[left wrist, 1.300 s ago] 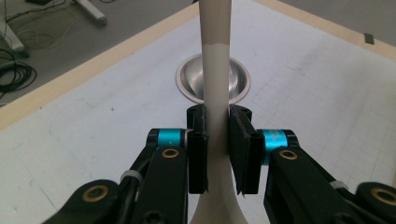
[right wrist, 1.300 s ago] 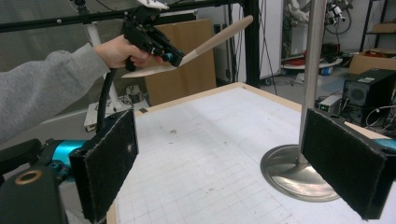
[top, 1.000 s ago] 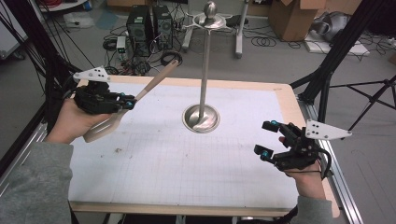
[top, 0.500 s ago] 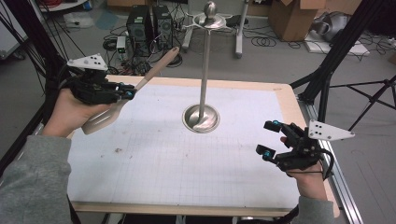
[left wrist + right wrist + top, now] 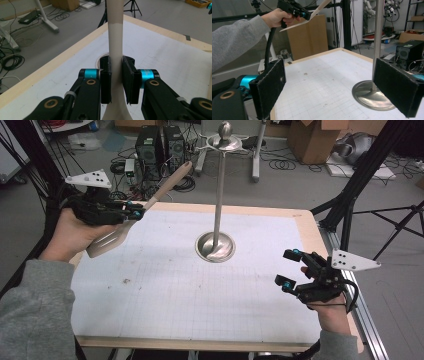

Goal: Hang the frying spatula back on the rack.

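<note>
Left gripper (image 5: 137, 211) is clenched on the beige spatula (image 5: 150, 202), fingers (image 5: 106, 82) pressing the handle from both sides just above where it widens toward the blade. Spatula is held in the air, left of the steel stand (image 5: 218, 195) and over the bench's (image 5: 200, 310) far left corner, handle rising up and away, slotted blade low beside the hand. Judged: light, stiff, probably smooth plastic, so it could pivot or slip between the pads; a hold near the neck, as now, keeps the blade steady. Right gripper (image 5: 288, 268) hovers to the right of the stand's base, fingers (image 5: 270, 87) spread wide with nothing between them.
</note>
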Tool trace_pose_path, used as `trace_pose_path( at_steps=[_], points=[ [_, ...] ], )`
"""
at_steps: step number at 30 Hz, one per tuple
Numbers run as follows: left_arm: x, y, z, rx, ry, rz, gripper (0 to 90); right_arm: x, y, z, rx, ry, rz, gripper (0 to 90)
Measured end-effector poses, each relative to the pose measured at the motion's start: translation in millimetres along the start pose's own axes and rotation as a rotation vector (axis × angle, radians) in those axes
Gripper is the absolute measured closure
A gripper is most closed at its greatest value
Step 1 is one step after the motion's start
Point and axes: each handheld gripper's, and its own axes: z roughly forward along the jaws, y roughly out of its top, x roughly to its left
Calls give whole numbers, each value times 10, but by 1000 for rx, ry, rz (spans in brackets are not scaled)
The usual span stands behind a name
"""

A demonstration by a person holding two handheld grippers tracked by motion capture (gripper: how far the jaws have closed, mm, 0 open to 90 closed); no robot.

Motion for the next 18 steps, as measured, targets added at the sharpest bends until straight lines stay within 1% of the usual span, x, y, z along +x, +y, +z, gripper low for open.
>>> trace_pose_path(
  at_steps=[2,6,9,12,14,15,18],
  points=[
    [0,27,-4,-5,1,-4,777,-6,0,0,-2,1,-6,101],
    [17,89,-18,-11,4,-3,777,-11,-3,-3,-5,1,-1,101],
    [19,127,-32,-31,2,-6,777,-17,-4,-13,-9,0,3,101],
    [31,159,-55,-41,2,-9,777,-21,-2,-23,-12,-2,3,101],
    [38,186,-67,-34,10,-4,777,-27,-4,-27,-16,-1,-1,101],
    [38,196,-68,-44,10,-6,777,-28,-5,-30,-16,-2,2,101],
    [35,229,-78,-49,4,-4,777,-31,-9,-37,-20,-2,10,101]
  ],
)
